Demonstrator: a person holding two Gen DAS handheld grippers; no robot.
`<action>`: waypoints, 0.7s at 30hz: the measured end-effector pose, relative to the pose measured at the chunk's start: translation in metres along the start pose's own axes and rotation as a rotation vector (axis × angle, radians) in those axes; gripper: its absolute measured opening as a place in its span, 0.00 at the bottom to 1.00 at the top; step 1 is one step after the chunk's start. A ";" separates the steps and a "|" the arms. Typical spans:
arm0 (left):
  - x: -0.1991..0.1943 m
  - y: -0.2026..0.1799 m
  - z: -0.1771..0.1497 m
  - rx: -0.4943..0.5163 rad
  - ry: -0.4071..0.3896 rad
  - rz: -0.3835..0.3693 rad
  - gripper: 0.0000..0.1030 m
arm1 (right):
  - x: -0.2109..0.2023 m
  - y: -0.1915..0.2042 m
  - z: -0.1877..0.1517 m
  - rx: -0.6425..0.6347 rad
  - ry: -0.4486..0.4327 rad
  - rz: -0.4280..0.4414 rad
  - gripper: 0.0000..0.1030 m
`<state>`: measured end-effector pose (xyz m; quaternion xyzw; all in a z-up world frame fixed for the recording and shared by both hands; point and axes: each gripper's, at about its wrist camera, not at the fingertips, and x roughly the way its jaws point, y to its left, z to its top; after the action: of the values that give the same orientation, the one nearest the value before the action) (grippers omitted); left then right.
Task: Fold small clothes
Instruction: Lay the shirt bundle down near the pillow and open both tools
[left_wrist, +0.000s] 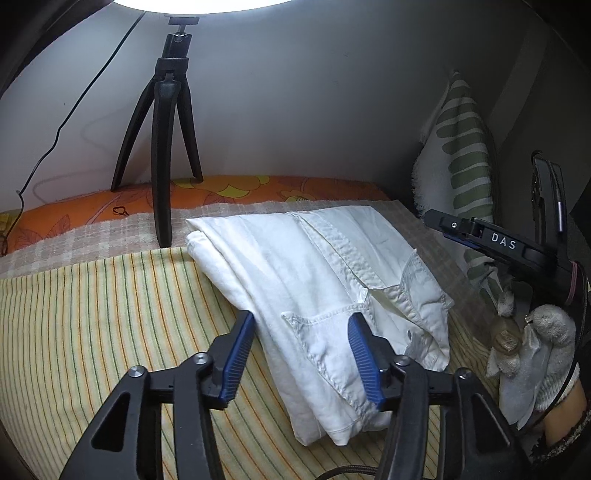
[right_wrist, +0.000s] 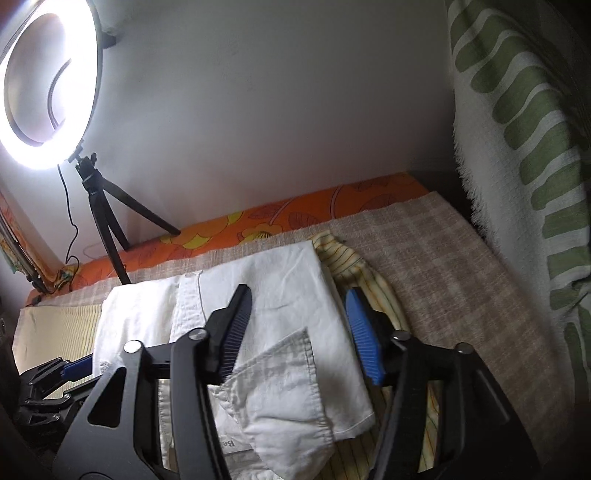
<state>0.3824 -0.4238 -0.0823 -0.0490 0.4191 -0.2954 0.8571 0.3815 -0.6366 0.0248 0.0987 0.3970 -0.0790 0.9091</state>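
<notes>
A white garment (left_wrist: 317, 291) lies folded into a long bundle on the yellow striped cloth (left_wrist: 92, 325). It also shows in the right wrist view (right_wrist: 280, 332), with its collar flap nearest the camera. My left gripper (left_wrist: 301, 328) is open, its blue pads either side of the garment's near end, just above it. My right gripper (right_wrist: 297, 306) is open and hovers over the garment's right part. From the left wrist view the right gripper (left_wrist: 491, 240) is seen side-on at the far right, held by a gloved hand (left_wrist: 543, 354).
A ring light (right_wrist: 48, 85) on a black tripod (left_wrist: 166, 147) stands at the back by the wall. A green-and-white towel (right_wrist: 524, 147) hangs at the right. A checked beige cloth (right_wrist: 443, 258) and an orange floral sheet (left_wrist: 92, 206) cover the bed beneath.
</notes>
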 end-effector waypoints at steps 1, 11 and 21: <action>-0.003 0.000 0.000 -0.001 -0.006 0.000 0.62 | -0.004 0.000 0.001 -0.002 -0.004 -0.001 0.61; -0.045 -0.010 -0.005 0.022 -0.017 0.022 0.86 | -0.043 0.022 -0.003 -0.048 -0.046 -0.003 0.84; -0.104 -0.028 -0.019 0.049 -0.057 0.063 0.93 | -0.108 0.046 -0.012 -0.091 -0.104 -0.027 0.98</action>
<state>0.3064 -0.3867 -0.0138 -0.0233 0.3884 -0.2770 0.8785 0.3109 -0.5821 0.1017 0.0477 0.3535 -0.0780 0.9309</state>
